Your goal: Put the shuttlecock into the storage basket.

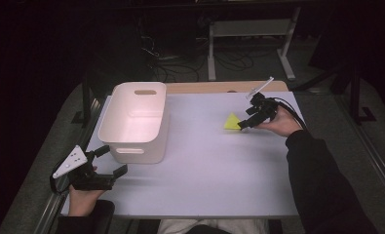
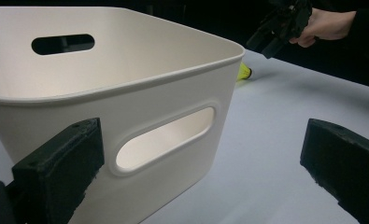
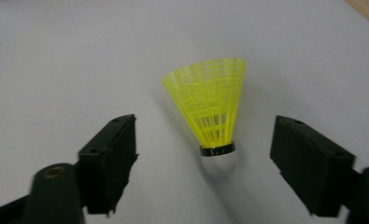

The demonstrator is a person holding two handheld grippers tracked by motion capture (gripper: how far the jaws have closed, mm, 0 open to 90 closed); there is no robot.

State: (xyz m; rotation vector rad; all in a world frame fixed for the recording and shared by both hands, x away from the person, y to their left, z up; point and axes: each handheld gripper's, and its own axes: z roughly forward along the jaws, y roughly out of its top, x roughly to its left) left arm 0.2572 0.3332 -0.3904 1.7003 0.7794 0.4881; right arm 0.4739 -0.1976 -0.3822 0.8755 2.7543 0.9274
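The right hand [image 1: 280, 124] reaches toward the worktop's [image 1: 214, 170] far right corner, its right gripper [image 3: 203, 161] tilted down, jaws apart either side of one shuttlecock [image 3: 213, 116]; yellow mesh skirt, white cork, lying on the worktop; the left gripper [image 1: 113, 161], jaws apart, rests at the near left corner beside one white basket [image 1: 131, 148].

Yellow plastic-skirted shuttlecock [image 3: 213, 112] with white rounded cork, black band: lying on side, right half of surface, nearer far edge.
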